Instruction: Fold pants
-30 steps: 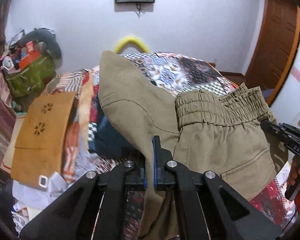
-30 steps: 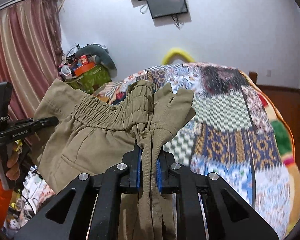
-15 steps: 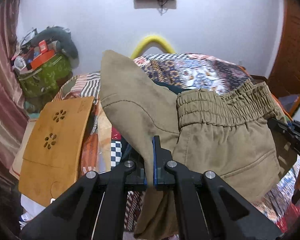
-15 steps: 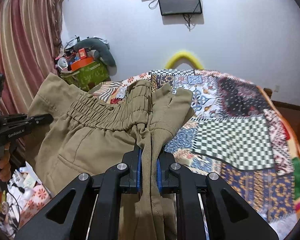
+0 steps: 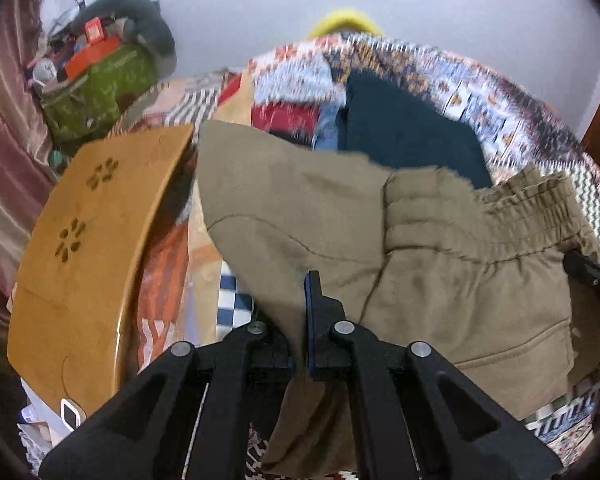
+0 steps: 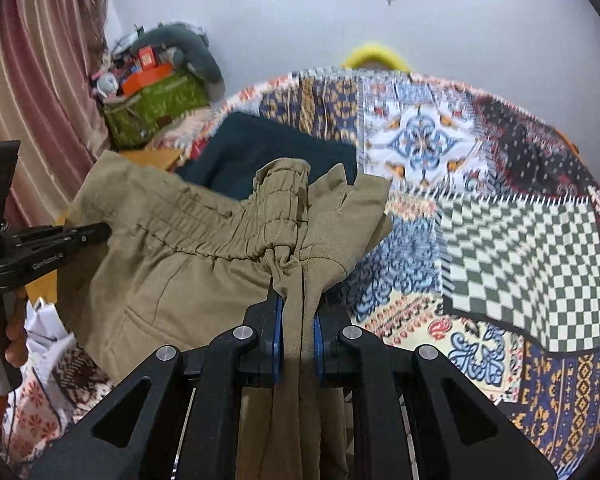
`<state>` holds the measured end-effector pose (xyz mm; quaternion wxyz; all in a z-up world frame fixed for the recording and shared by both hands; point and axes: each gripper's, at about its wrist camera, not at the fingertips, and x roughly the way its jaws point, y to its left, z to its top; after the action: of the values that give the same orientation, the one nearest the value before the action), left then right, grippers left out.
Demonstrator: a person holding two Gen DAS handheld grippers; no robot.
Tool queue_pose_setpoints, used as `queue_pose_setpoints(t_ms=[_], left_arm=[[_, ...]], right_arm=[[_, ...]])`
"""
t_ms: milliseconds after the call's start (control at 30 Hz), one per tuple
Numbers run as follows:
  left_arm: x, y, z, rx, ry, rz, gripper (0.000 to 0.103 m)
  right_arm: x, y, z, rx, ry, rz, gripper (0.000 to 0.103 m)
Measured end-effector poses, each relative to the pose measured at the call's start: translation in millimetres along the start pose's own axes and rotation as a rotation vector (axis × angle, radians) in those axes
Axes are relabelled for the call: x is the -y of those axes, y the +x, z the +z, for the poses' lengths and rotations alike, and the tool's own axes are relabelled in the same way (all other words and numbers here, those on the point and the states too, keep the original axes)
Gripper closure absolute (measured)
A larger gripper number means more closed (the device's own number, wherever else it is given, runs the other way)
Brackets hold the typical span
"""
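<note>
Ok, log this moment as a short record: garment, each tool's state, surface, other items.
garment: khaki pants, held up, waistband spread between tools
left tool: shut on pants fabric
right tool: shut on bunched waistband end
surface: patchwork bedspread beneath
other items: dark teal cloth on bed; wooden panel at left

pants — khaki, elastic gathered waistband, pocket seam on the seat | state: I see them bunched and doubled over, not flat | pose: held up by the waist, cloth hanging down slack | place: above the patchwork bed — I hold them pinched at two points, waistband stretched between.
</note>
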<state>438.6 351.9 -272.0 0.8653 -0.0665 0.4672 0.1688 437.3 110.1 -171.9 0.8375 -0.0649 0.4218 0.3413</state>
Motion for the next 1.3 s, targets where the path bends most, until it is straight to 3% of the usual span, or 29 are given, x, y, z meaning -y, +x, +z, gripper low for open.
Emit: queue_pose_setpoints(t_ms=[100, 233, 333, 433, 667, 933, 1000, 1133, 1300], left_arm=[[-3, -2, -7, -0.014, -0.004, -0.008, 0.092], [-4, -25, -18, -0.023, 0.032, -0.005, 0.079], [-6, -54, -27, -0.005, 0.058, -0.006, 0.072], [-5, -96, -35, 0.036, 0.074, -0.019, 0.071], [5, -229, -62, 0.231, 0.092, -0.076, 0.071], [21, -377, -120, 0.454, 0.108, -0.136, 0.07], [24, -407, -137, 0.512, 0.106, -0.138, 0.067], [33, -457, -179, 0.641, 0.106, -0.128, 0.05], [44, -489, -223, 0.719, 0.081, -0.122, 0.039]], right_arm=[[6, 0, -3, -0.035, 0.02, -0.01, 0.082], [4, -22, -6, -0.034, 0.008, -0.037, 0.08], [-1, -54, -8, 0.01, 0.0, -0.035, 0.08], [-7, -85, -4, 0.056, 0.001, -0.025, 0.08], [-44, -190, -11, 0.23, -0.046, 0.004, 0.08], [-101, -311, -43, 0.449, -0.138, 0.019, 0.08], [-113, -335, -56, 0.494, -0.139, 0.036, 0.08], [-134, -372, -88, 0.573, -0.14, 0.026, 0.079], [-149, -395, -118, 0.64, -0.12, -0.014, 0.039]])
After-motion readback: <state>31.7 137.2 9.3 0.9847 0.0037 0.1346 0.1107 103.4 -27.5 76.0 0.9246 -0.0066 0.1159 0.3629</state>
